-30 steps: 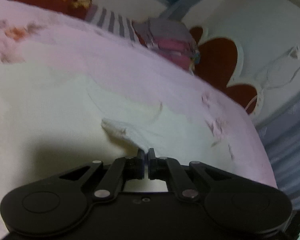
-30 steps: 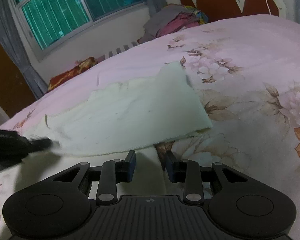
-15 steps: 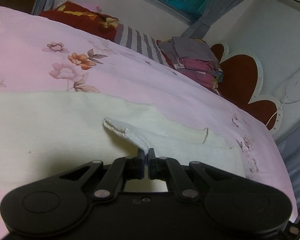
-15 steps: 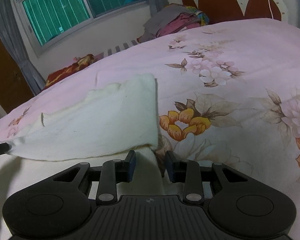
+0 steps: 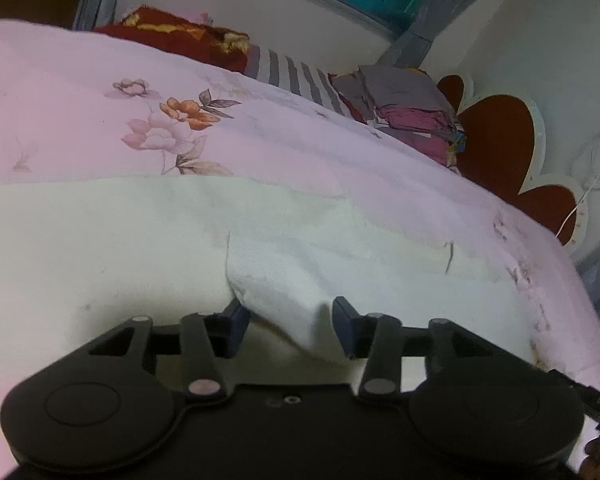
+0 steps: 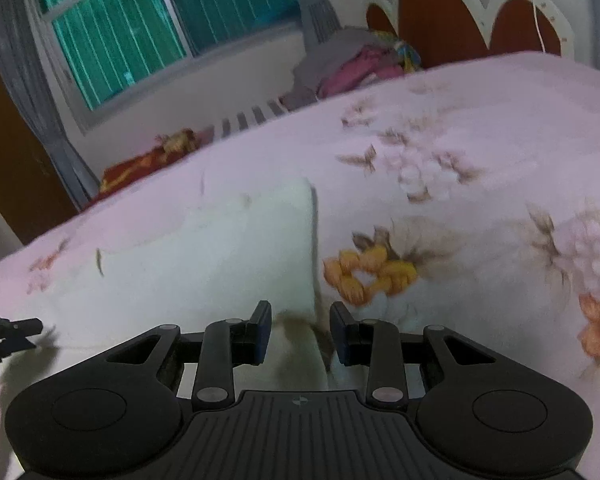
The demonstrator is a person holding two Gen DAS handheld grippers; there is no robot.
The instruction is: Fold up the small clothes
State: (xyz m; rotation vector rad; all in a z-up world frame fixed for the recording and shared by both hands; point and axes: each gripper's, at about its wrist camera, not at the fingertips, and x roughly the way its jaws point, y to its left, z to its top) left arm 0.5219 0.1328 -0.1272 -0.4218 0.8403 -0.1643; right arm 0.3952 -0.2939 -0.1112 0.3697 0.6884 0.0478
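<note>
We cannot make out what kind of garment the cream cloth [image 5: 140, 248] is; in both wrist views its near part runs under the gripper bodies and out of sight, and the right wrist view is blurred, so the floral print on the pink bedspread [image 6: 480, 128] reads only as smears. The pile of folded clothes [image 5: 408, 108] beyond the cloth, toward the red headboard [image 5: 496, 140], is too small for us to count its pieces.

The cloth lies spread on the bedspread, pale cream with a soft, towel-like nap and a few faint marks. In the left wrist view a raised corner fold of it stands up between the fingers of the left gripper [image 5: 286, 322], while the rest stretches flat away from that fold toward the bedspread's flowers. In the right wrist view we see a doubled layer of the cloth [image 6: 220, 248] with a straight edge that runs toward the right gripper [image 6: 300, 332].

We see the left gripper's jaws spread wide on either side of the raised fold, not pinching it. The right gripper's jaws are likewise apart, straddling the cloth's edge low over the bedspread. The left gripper's tip [image 6: 16, 328] shows at the cloth's far side from the right gripper.
</note>
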